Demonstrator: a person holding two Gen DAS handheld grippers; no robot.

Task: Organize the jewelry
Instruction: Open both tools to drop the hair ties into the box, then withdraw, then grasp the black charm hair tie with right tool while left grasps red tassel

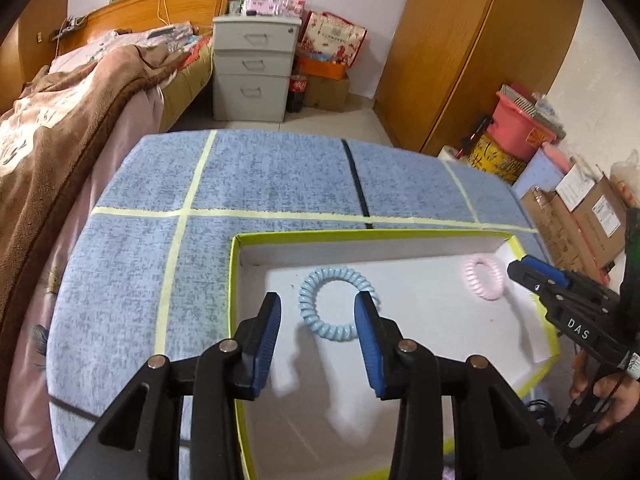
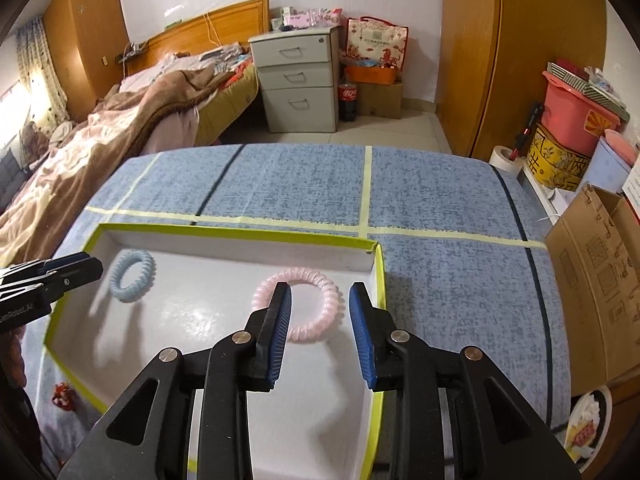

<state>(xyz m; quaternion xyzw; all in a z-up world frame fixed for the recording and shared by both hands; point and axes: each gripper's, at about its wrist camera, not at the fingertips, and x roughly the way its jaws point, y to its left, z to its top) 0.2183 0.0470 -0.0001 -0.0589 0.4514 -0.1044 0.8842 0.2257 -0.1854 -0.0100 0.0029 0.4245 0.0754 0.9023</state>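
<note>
Bedroom clutter rings the blue cloth [image 1: 280,176], and low in the frame on it sits the tray [image 1: 360,234] with both coil bands already inside: the blue band [image 1: 338,304] at centre in my left view, the pink band [image 2: 298,306] at centre in my right. As I judge it, the sorting is close to finished, unless more pieces lie out of view. My left gripper [image 1: 318,316] and right gripper [image 2: 320,308] both hang with jaws wide apart, holding nothing; I cannot tell if a pad grazes a band.
</note>
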